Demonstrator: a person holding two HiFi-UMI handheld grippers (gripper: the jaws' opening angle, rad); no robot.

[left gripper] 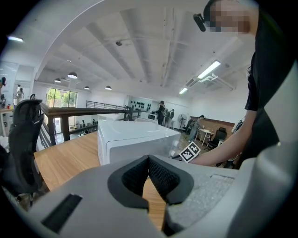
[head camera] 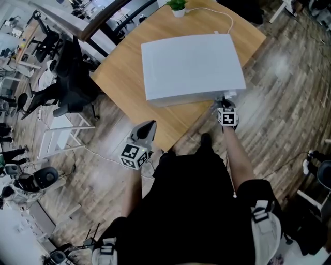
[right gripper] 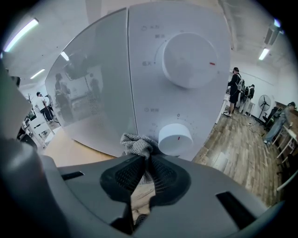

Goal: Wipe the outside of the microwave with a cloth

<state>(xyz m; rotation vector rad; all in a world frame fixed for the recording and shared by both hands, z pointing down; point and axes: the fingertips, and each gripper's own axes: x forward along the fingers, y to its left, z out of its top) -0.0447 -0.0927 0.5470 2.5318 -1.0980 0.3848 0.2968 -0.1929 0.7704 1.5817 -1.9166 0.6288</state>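
Note:
A white microwave (head camera: 192, 66) stands on a wooden table (head camera: 121, 77). My right gripper (head camera: 225, 107) is at its front lower right corner, shut on a grey knitted cloth (right gripper: 138, 145). The cloth presses against the control panel beside the lower dial (right gripper: 175, 138), below the upper dial (right gripper: 188, 59). My left gripper (head camera: 146, 132) hangs off the table's near edge, shut with nothing in it. From the left gripper view the microwave (left gripper: 135, 138) shows ahead with the right gripper's marker cube (left gripper: 189, 151) beside it.
A small potted plant (head camera: 177, 6) and a white cable (head camera: 222, 18) sit at the table's far side. A black office chair (head camera: 72, 83) stands left of the table. Wooden floor surrounds the table; people stand far off.

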